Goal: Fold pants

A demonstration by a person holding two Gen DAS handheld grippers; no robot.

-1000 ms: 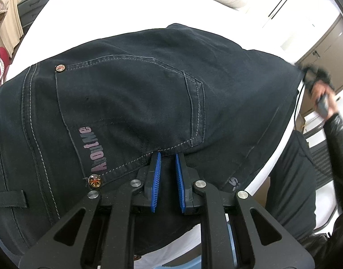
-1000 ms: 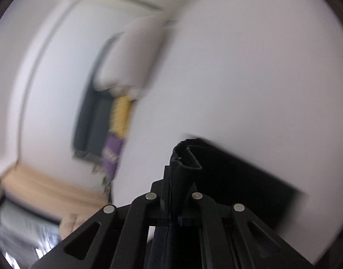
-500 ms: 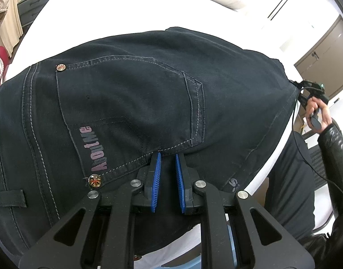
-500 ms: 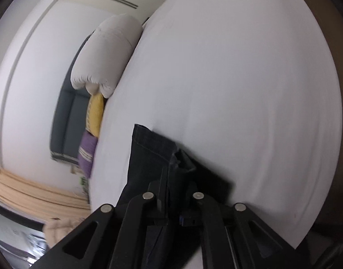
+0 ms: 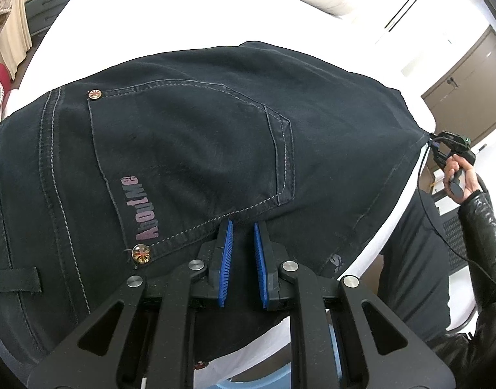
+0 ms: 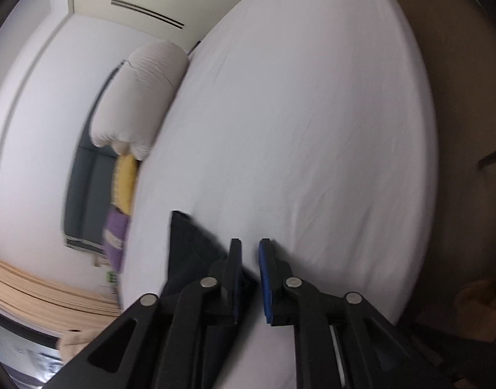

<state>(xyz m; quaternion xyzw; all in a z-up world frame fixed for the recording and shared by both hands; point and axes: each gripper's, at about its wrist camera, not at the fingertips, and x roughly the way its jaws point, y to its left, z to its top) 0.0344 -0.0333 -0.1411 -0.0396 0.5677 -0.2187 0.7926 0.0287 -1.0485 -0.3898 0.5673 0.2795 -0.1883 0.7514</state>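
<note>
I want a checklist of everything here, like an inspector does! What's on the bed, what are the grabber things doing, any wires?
Surface: white bed sheet, bare beyond the cloth.
Job's things: black pants lying flat, back pocket up, "AboutMe" print; one corner shows in the right wrist view.
Clutter: nothing seen on the sheet.
Grippers: left gripper open over the pocket's lower edge; right gripper open at the pants' far corner, nothing between its fingers.
Cables: thin black cable hanging below the right gripper.
Surroundings: white duvet, yellow pillow, purple pillow, grey drawers, brown cabinet.
</note>
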